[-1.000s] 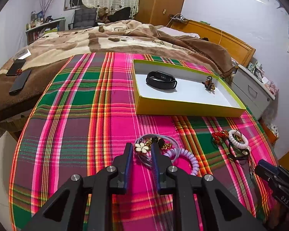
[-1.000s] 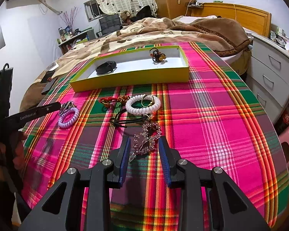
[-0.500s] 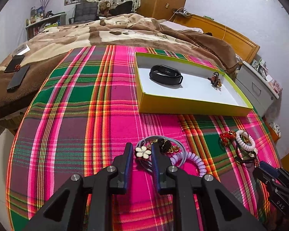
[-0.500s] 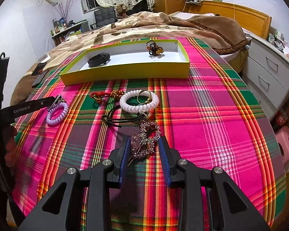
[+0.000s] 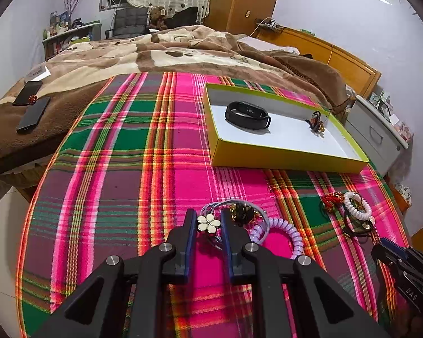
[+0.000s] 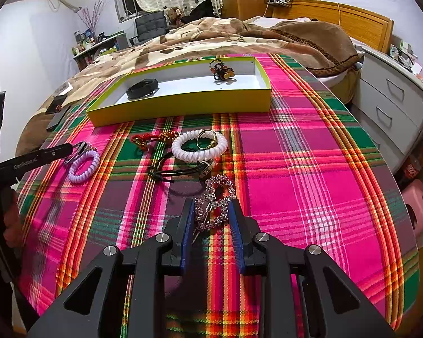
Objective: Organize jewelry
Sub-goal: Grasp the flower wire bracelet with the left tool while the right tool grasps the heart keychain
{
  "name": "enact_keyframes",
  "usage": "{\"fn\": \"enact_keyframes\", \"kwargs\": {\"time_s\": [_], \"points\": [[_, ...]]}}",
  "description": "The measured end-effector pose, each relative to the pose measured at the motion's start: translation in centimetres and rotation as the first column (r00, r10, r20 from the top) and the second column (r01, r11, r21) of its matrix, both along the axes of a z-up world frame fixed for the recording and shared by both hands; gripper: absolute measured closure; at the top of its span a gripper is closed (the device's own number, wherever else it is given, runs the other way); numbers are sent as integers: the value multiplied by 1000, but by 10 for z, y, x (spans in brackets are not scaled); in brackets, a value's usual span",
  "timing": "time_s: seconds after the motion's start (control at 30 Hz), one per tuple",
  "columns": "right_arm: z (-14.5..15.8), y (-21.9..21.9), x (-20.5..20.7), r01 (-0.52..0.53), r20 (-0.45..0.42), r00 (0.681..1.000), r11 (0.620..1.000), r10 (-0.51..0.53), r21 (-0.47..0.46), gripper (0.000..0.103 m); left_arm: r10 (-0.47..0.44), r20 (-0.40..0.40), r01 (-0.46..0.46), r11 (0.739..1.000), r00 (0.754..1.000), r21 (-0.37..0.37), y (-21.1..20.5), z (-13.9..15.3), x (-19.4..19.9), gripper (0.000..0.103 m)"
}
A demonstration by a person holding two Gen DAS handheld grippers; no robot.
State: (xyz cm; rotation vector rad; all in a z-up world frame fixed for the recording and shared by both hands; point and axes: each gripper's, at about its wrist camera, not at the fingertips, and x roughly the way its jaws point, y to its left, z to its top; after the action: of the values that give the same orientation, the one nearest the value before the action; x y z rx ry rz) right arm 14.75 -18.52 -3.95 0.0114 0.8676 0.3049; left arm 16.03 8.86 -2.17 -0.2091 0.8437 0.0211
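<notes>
My left gripper is closing on a white flower charm of a grey hair tie, and its pads touch the petals. A lilac spiral tie lies just to its right. My right gripper is closing around a rhinestone hair clip, which fills the gap between the pads. Farther back on the plaid cloth stands a yellow-green box. It holds a black wristband and a beaded trinket.
A white spiral tie, a red knotted cord and a black cord lie in front of the box. Two phones rest on the brown bed blanket at left. White drawers stand past the table's right edge.
Both pairs of jaws have narrowed, the right more than the left. The rhinestone clip now sits deeper between the right fingers. The left gripper has barely shifted.
</notes>
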Motion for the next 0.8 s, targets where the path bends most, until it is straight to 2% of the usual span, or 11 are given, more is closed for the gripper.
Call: {"fn": "enact_keyframes", "kwargs": {"time_s": [0.37,0.8], "points": [[12,-2,-13,-5,33,999,1000,4,16,78,-32,80,33,999,996,-19,-7,26,-28,86],[36,-4,-25,-25,100,995,999,20,47,78,-108,147,105,994,983,26,-37,51,-50,86]]}}
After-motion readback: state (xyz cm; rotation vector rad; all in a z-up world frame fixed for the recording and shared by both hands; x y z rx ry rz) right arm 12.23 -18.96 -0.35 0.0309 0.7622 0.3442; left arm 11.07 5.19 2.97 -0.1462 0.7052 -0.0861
